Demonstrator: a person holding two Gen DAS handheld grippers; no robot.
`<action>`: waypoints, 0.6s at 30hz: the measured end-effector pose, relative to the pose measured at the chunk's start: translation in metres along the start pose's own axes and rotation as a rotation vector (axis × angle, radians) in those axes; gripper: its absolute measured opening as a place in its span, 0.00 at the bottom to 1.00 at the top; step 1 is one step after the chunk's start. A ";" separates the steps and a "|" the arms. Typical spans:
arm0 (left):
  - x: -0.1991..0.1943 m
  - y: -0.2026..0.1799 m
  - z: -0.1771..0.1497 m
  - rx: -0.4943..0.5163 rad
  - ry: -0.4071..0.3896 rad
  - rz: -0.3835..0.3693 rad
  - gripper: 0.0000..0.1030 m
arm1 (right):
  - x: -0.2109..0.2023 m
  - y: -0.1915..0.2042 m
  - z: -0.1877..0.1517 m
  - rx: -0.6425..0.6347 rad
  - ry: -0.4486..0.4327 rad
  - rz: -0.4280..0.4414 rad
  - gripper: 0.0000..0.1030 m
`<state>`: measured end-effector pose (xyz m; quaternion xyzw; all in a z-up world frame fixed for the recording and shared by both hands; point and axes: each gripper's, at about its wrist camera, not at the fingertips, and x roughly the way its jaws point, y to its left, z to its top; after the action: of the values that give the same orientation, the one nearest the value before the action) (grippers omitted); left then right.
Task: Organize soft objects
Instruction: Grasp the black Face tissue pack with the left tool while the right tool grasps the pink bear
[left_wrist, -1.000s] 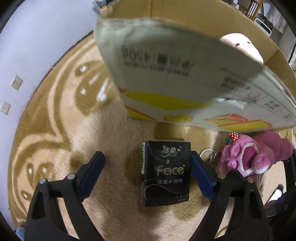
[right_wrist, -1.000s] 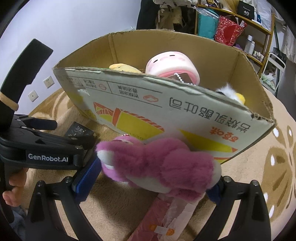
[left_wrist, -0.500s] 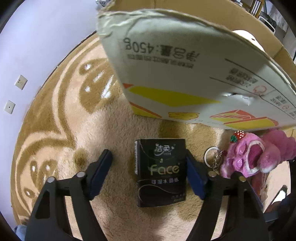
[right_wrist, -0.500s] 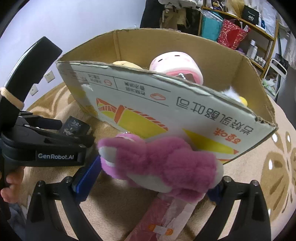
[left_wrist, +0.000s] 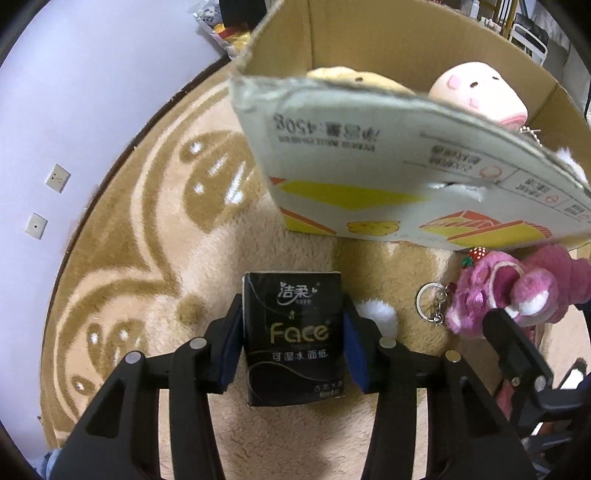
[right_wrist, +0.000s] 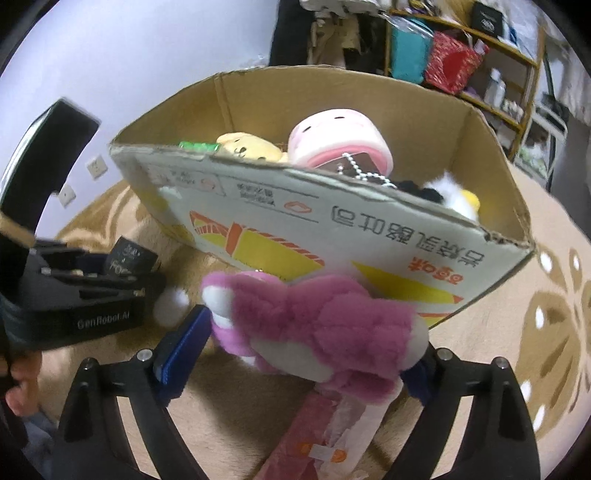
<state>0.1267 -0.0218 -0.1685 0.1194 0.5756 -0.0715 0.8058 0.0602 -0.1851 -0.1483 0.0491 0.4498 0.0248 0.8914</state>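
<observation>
While the cardboard box fills the upper frame, we see the left gripper clamped on the black tissue pack at lower centre, and the right gripper squeezing the pink plush below the box.

i see the cardboard box near wall blocking straight ahead of both grippers; open top is free above plush toys; rug toward its left edge open.
</observation>
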 end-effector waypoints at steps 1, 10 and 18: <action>-0.002 0.001 0.000 -0.003 -0.004 -0.002 0.45 | 0.000 -0.003 0.000 0.032 0.002 0.018 0.93; -0.014 -0.005 0.001 -0.015 -0.018 -0.004 0.45 | 0.005 -0.015 0.004 0.157 0.011 0.000 0.89; -0.022 0.010 0.006 -0.045 -0.029 -0.008 0.45 | -0.005 -0.012 0.003 0.162 -0.028 0.003 0.74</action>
<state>0.1273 -0.0147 -0.1452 0.0979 0.5658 -0.0636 0.8162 0.0601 -0.1975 -0.1440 0.1221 0.4380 -0.0111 0.8906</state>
